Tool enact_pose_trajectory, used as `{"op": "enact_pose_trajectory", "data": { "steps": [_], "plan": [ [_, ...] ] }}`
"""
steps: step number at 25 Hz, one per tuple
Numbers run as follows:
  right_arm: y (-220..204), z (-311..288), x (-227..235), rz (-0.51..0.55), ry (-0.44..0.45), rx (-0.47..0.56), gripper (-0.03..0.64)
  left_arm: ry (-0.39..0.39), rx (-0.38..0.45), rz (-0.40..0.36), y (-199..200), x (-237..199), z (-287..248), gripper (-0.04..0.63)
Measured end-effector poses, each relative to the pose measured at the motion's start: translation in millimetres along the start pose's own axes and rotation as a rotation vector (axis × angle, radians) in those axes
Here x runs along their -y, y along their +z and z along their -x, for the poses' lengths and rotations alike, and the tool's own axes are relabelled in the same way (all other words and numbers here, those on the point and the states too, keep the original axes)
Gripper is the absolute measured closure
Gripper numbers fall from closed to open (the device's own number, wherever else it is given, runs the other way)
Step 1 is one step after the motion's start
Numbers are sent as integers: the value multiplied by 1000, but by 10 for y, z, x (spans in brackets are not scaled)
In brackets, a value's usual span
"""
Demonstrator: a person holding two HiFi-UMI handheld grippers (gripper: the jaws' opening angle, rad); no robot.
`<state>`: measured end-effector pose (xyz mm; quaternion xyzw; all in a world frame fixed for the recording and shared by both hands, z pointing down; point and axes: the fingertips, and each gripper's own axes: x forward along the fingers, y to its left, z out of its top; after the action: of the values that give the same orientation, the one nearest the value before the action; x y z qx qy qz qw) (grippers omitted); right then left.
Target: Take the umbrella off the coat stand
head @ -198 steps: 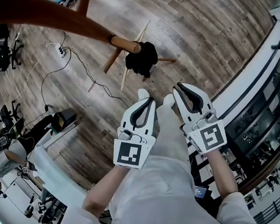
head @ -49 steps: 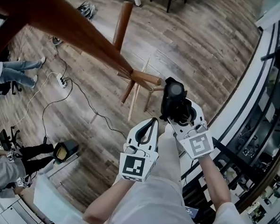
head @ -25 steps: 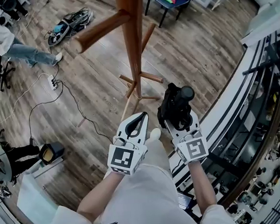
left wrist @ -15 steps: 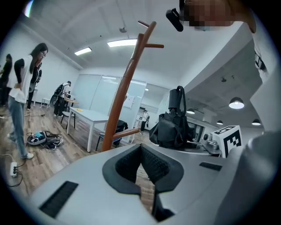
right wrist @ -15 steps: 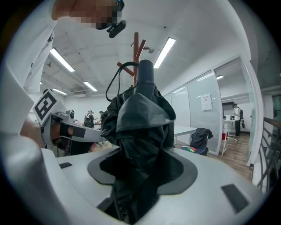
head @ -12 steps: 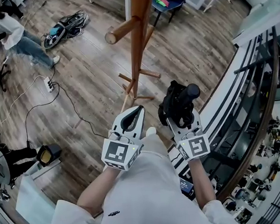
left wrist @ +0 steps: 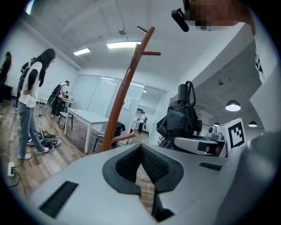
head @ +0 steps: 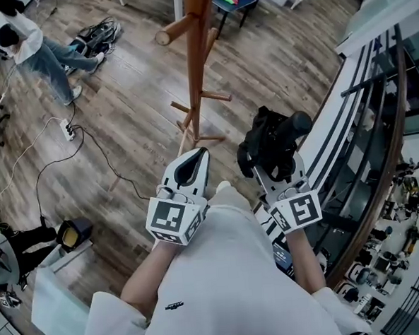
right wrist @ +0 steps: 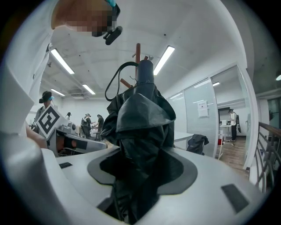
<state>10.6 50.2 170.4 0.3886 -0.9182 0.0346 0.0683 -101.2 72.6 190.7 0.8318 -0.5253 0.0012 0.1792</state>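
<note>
Umbrella: black, folded into a loose bundle and pinched in the jaws of the right gripper. It is held in the air, clear of the coat stand and touching none of its pegs. In the right gripper view its cloth fills the gap between the jaws, and a thin strap loop curves up beside its top end.
Right gripper: jaws spread wide, with the pads pressing on the bundled cloth from both sides. The marker cube faces the head view.
Left gripper: just beside the right one and pointing the same way. Its jaws are pressed together at the tips, with nothing between them.
Sleeves: pale cloth fills the lower head view behind both grippers.
Coat stand: brown wood, upright beyond the grippers, with pegs slanting up from the pole and splayed feet on the floor.
Floor: grey-brown wood planks. A white power strip with a dark cable lies at the left.
Bystander: a person in jeans and a white top, far off at the upper left.
</note>
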Motion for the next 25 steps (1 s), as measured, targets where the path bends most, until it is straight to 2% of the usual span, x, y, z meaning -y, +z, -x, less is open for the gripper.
{"op": "enact_pose_trajectory", "data": {
  "steps": [7,16,25],
  "plan": [
    [56,313,-53,-39,-29,3,362,-7,35,-28,152,36,142,575],
    [186,618,-91,-63,-69,18,362,-3,22,-45,157,76,251,575],
    [91,843,-120,-97,-68,12,362,-3,27,-59,122,176,341,575]
  ]
}}
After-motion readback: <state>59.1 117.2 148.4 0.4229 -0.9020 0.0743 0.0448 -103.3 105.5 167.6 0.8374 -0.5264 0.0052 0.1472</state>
